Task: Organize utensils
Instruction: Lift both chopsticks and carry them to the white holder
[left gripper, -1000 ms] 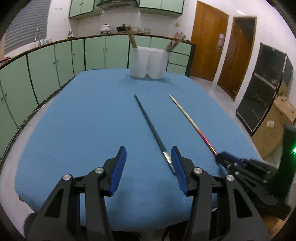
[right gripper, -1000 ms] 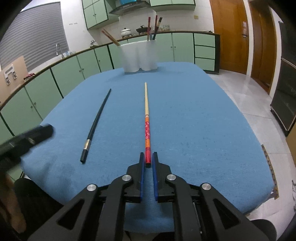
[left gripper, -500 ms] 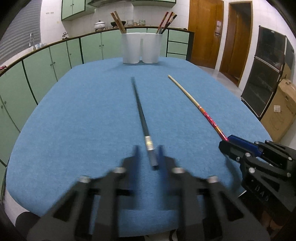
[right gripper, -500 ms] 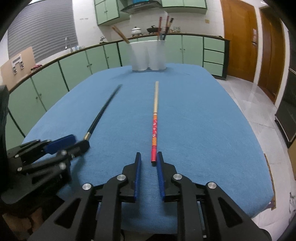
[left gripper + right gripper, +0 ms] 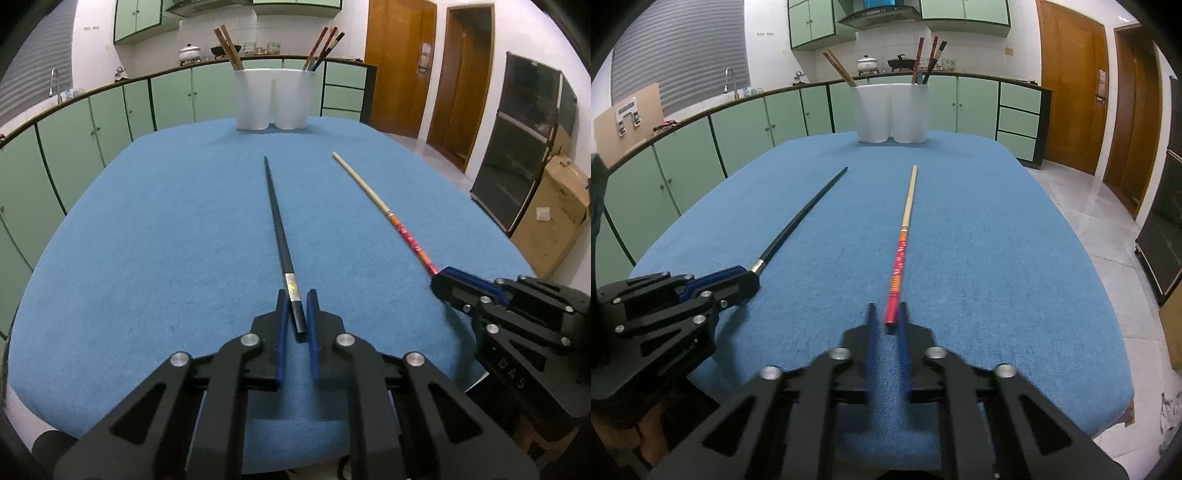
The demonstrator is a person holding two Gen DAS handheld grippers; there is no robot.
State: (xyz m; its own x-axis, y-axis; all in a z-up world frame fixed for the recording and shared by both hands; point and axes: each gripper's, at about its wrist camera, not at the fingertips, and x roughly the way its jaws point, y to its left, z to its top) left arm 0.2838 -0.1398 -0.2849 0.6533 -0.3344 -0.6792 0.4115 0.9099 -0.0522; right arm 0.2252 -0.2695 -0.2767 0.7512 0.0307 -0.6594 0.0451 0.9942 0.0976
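A black chopstick (image 5: 279, 229) lies on the blue table (image 5: 147, 240), its near end between the fingers of my left gripper (image 5: 297, 299), which is closed around it. A chopstick with a red handle and pale tip (image 5: 903, 240) has its near end between the fingers of my right gripper (image 5: 886, 312), closed on it. Each gripper shows in the other view: the right one in the left wrist view (image 5: 454, 284), the left one in the right wrist view (image 5: 738, 280). A white two-cup holder (image 5: 275, 99) with several chopsticks stands at the far table edge.
Green cabinets (image 5: 738, 129) curve around the left and back of the table. Wooden doors (image 5: 402, 70) and a cardboard box (image 5: 554, 218) are at the right. The white holder also shows in the right wrist view (image 5: 892, 112).
My left gripper has moved over the black chopstick's near end and closed from wide open onto it. My right gripper has stayed closed on the red-handled chopstick.
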